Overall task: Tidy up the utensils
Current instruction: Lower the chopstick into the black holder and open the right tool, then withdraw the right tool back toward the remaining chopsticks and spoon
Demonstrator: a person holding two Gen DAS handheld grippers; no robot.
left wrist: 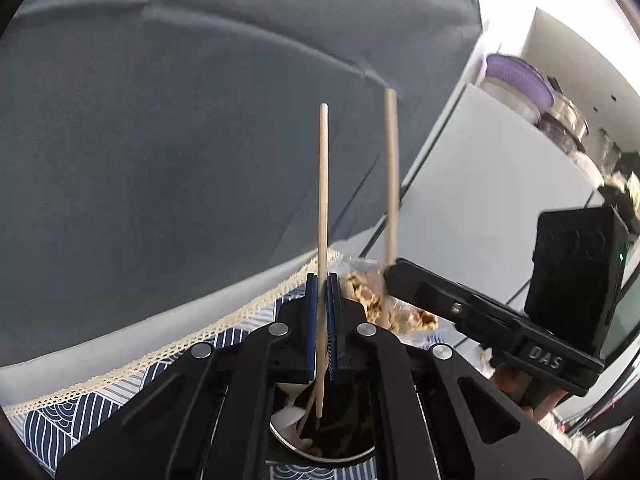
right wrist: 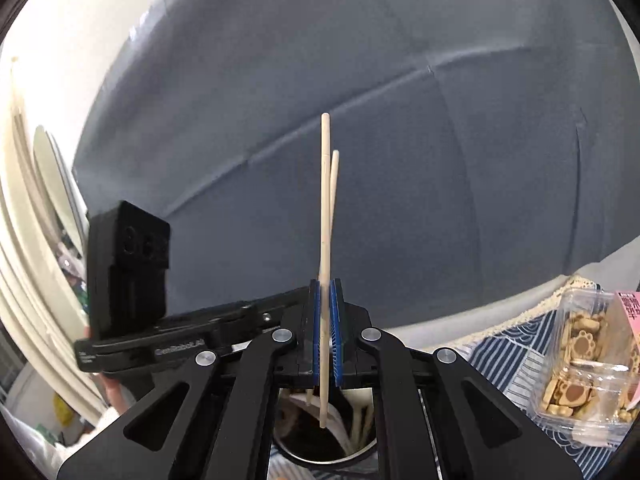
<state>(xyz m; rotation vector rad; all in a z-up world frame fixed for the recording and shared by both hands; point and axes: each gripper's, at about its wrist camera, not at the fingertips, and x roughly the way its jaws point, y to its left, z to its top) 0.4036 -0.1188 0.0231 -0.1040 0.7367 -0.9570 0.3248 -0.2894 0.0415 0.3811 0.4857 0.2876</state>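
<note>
Pale wood is what we are gripping on both sides: our left gripper (left wrist: 322,280) is clamping fully down on one slim wooden chopstick (left wrist: 323,216), and our right gripper (right wrist: 326,286) is pinching a second pale chopstick (right wrist: 325,208) just as tightly. Both sticks are pointing up, their lower ends hanging over a round metal utensil cup (left wrist: 332,454) on the blue patterned tablecloth (left wrist: 80,412). A clear box of paw-shaped biscuits (right wrist: 588,372) is sitting nearby.

Soft daylight, overexposed white at the side edges, strong fisheye bending, slight motion blur.
</note>
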